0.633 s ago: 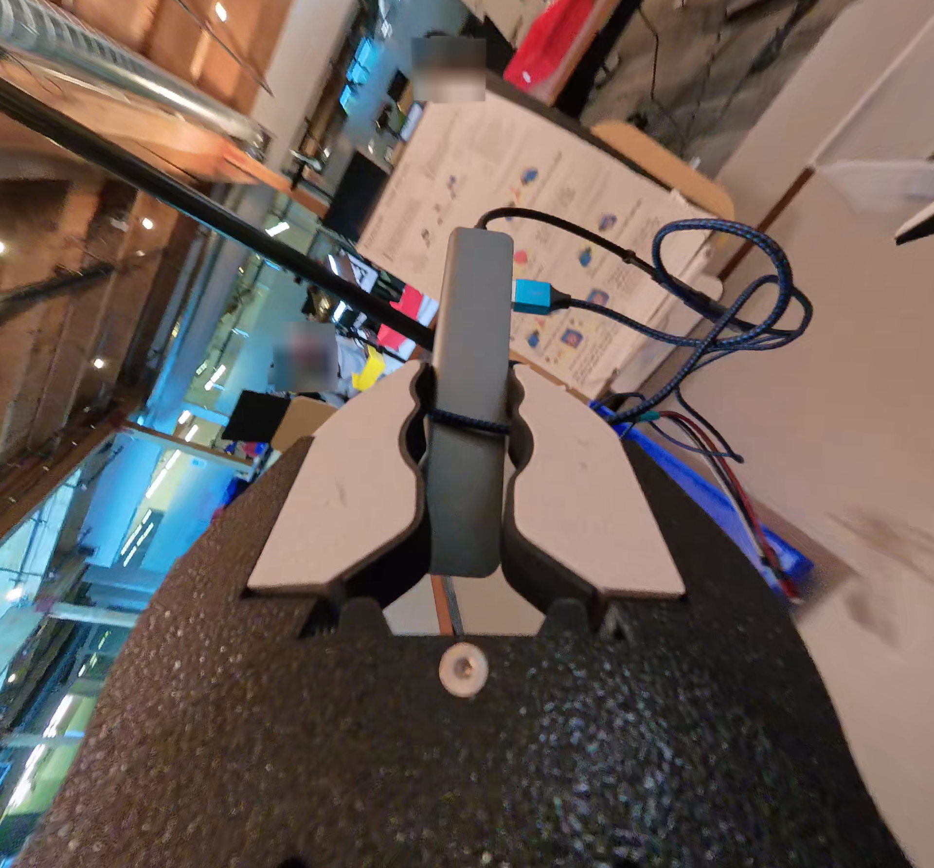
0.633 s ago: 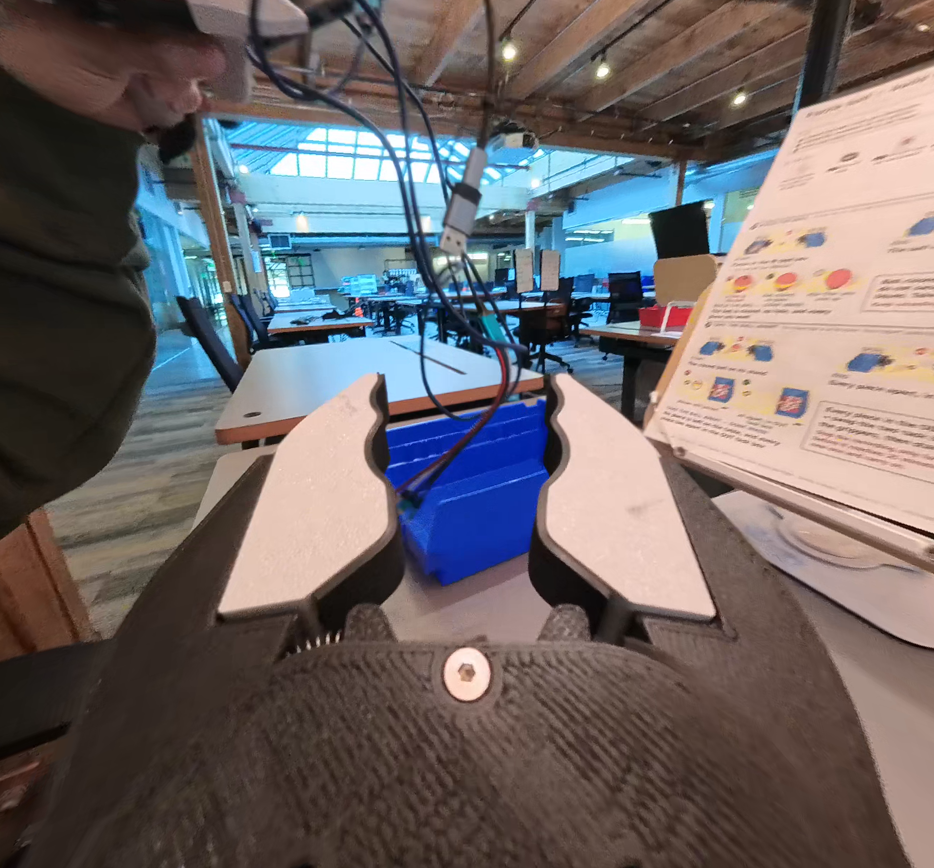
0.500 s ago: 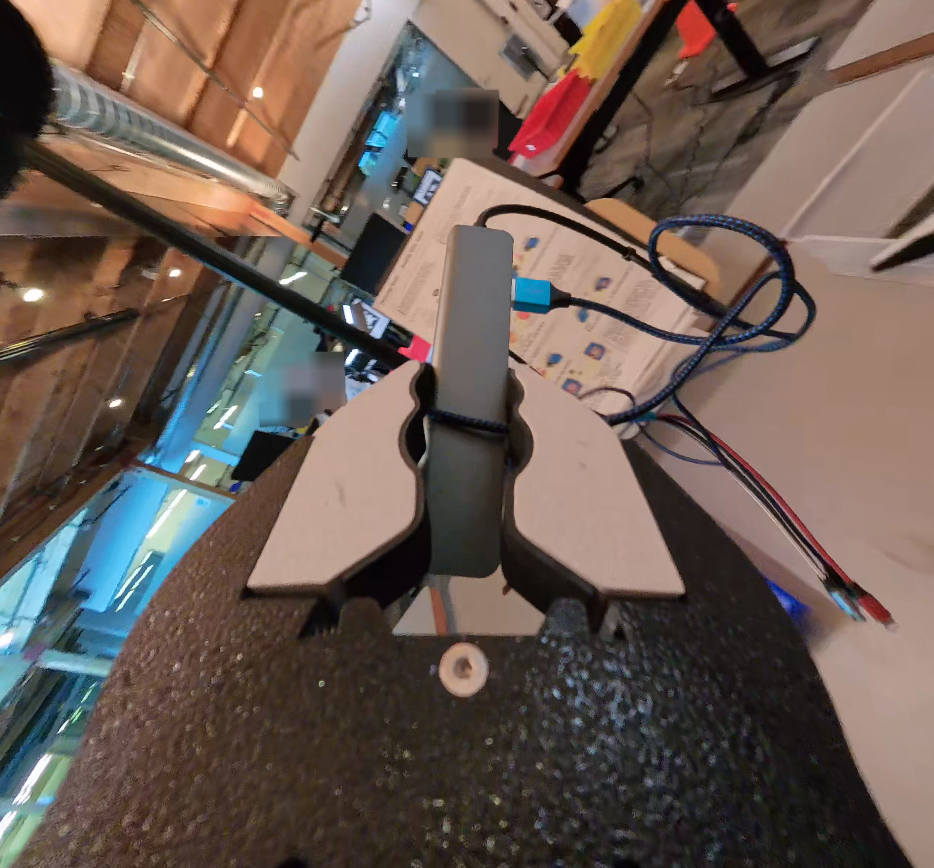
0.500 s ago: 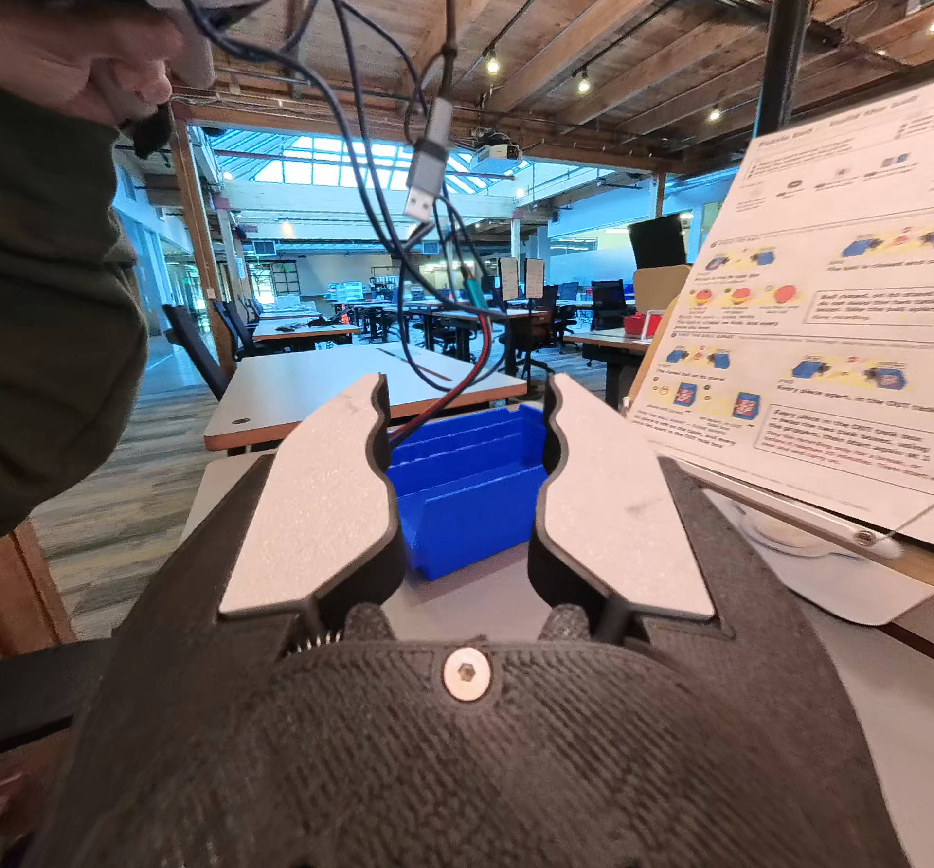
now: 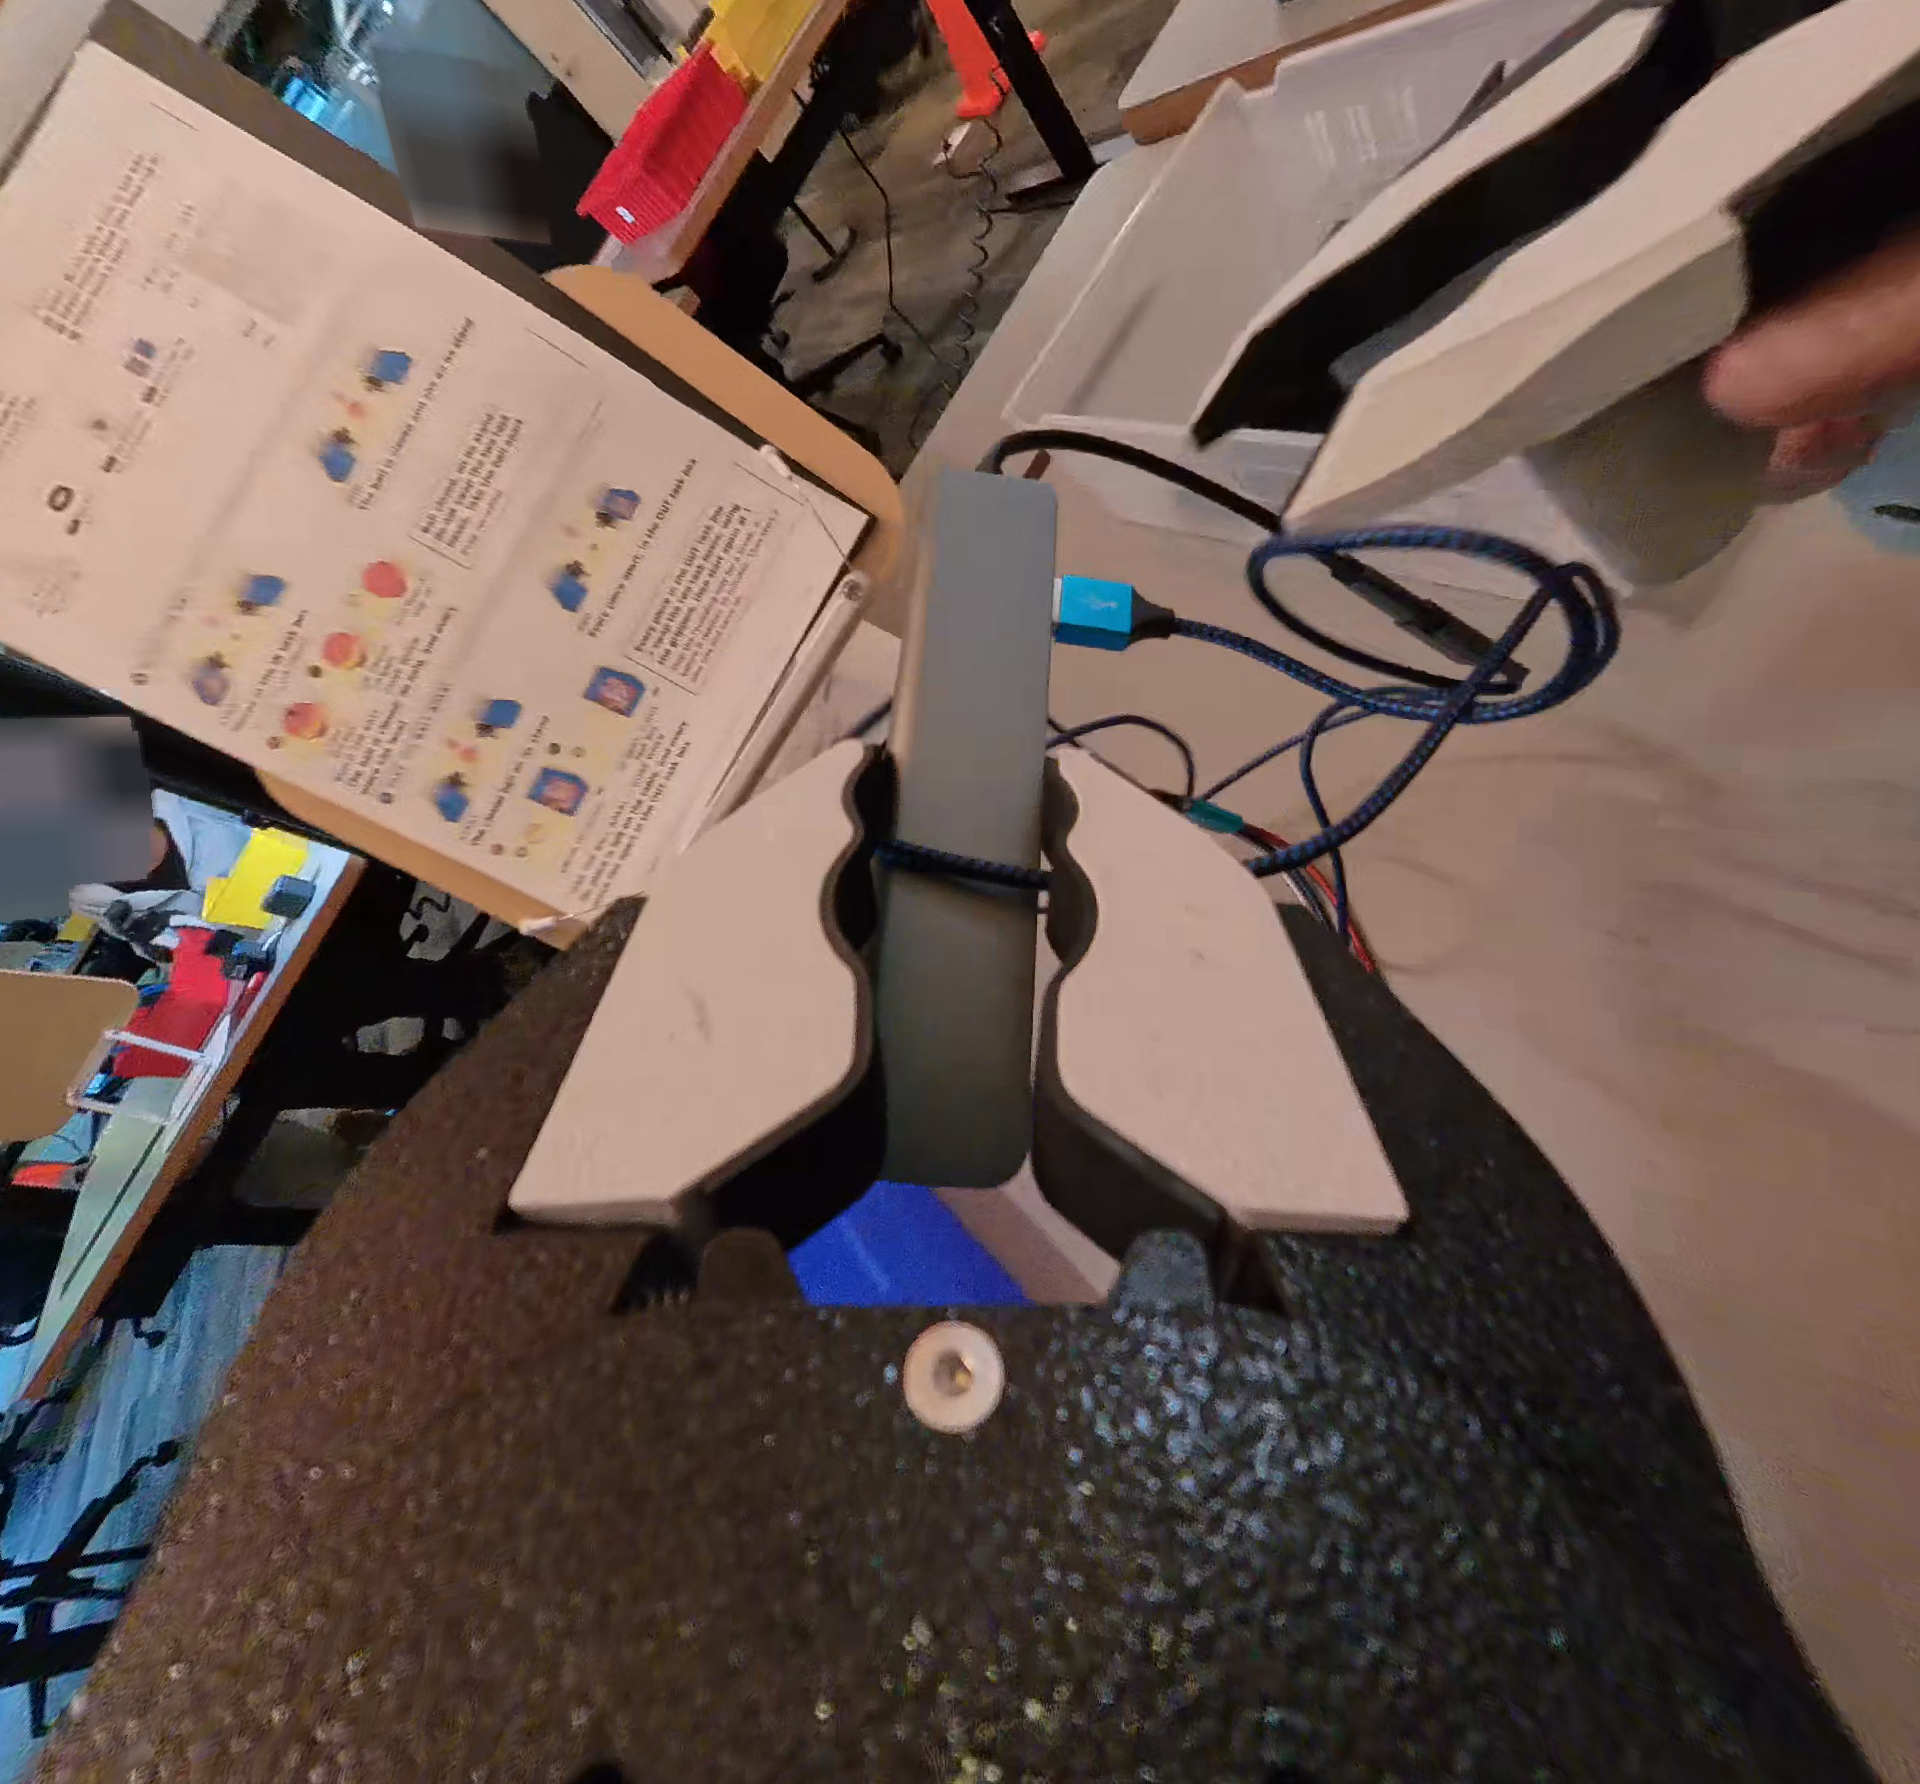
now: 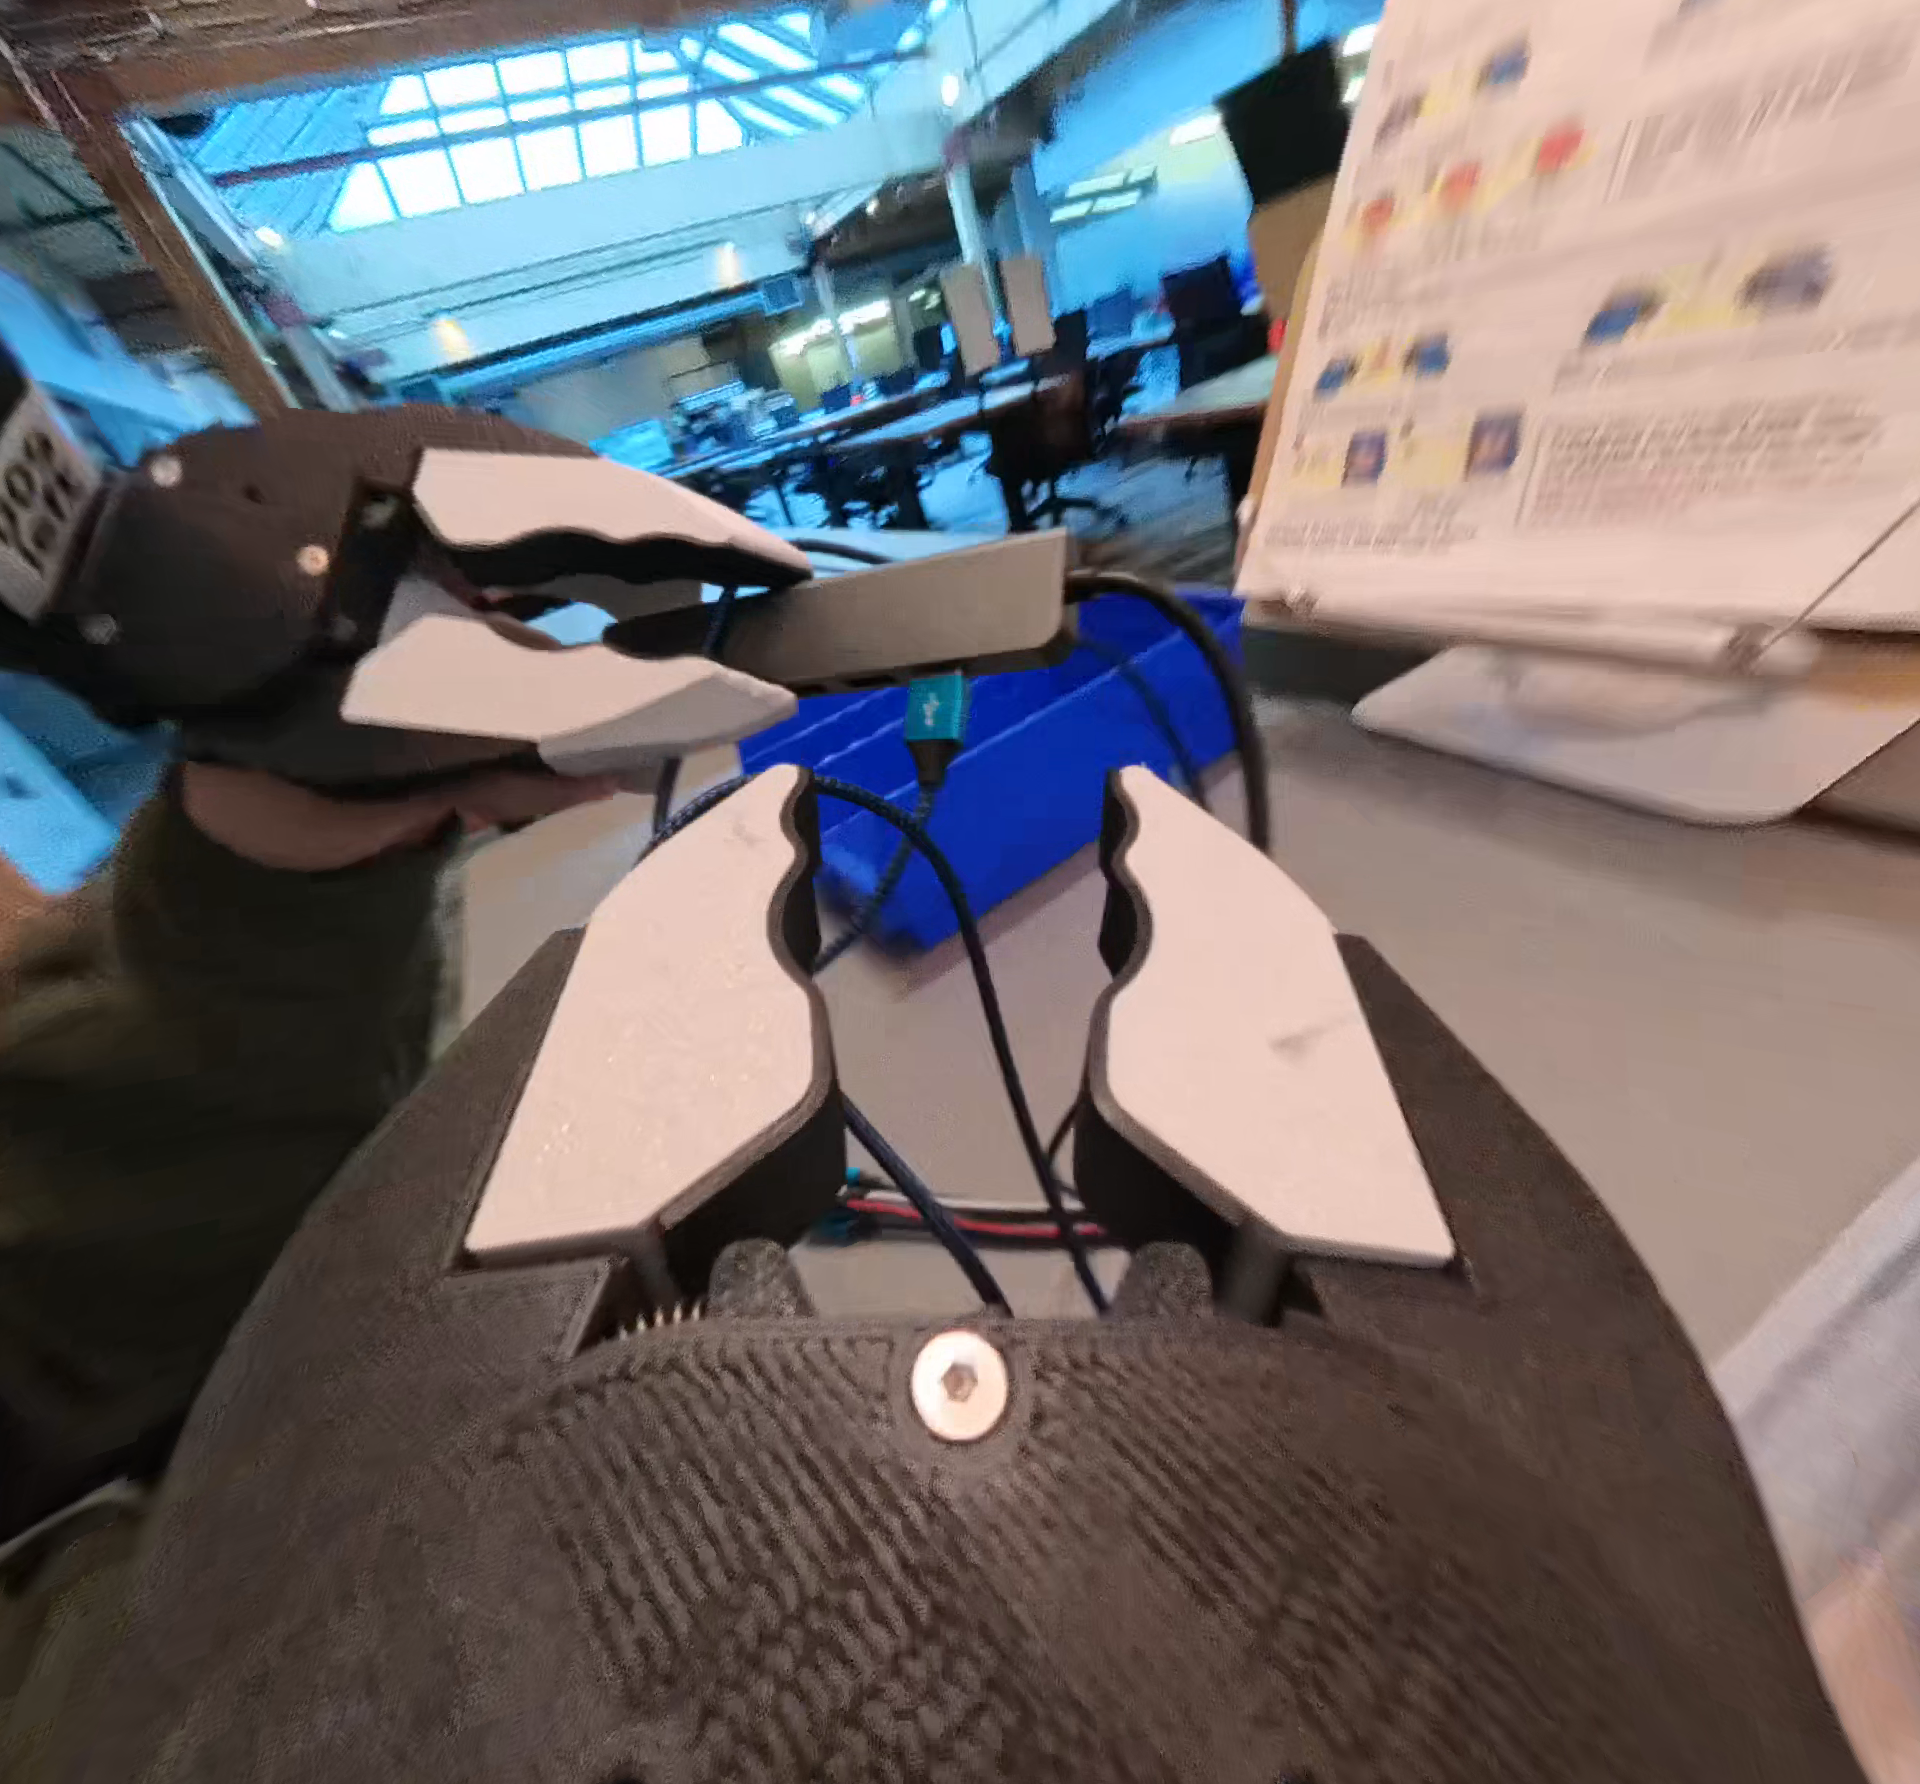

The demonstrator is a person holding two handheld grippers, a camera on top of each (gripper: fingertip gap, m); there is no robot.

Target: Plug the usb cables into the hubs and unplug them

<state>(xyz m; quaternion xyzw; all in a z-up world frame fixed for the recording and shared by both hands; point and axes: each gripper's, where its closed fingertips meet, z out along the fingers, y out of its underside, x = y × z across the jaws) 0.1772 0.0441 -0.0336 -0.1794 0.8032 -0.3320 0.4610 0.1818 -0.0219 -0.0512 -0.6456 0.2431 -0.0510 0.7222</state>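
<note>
My left gripper (image 5: pixel 961 778) is shut on a grey USB hub (image 5: pixel 971 674), with a thin blue cable pinched across the hub between the fingers. A light-blue USB plug (image 5: pixel 1091 614) on a braided blue cable (image 5: pixel 1434 685) sits in the hub's side port. A black cable (image 5: pixel 1132 467) leaves the hub's far end. In the right wrist view the left gripper (image 6: pixel 800 633) holds the hub (image 6: pixel 904 607) level above the table, with the blue plug (image 6: pixel 935 708) hanging under it. My right gripper (image 6: pixel 951 789) is open and empty just below that plug, with cables running between its fingers.
A blue bin (image 6: pixel 997 778) lies on the grey table (image 6: pixel 1558 986) behind the hub. A printed instruction sheet on a stand (image 6: pixel 1621 259) rises at the right. A white tray (image 5: pixel 1195 300) sits beyond the hub in the left wrist view. A person's hand (image 6: pixel 312 815) holds the left gripper.
The left gripper has come down with the hub from overhead to just in front of the right gripper. The right gripper has tilted down towards the table and stayed open.
</note>
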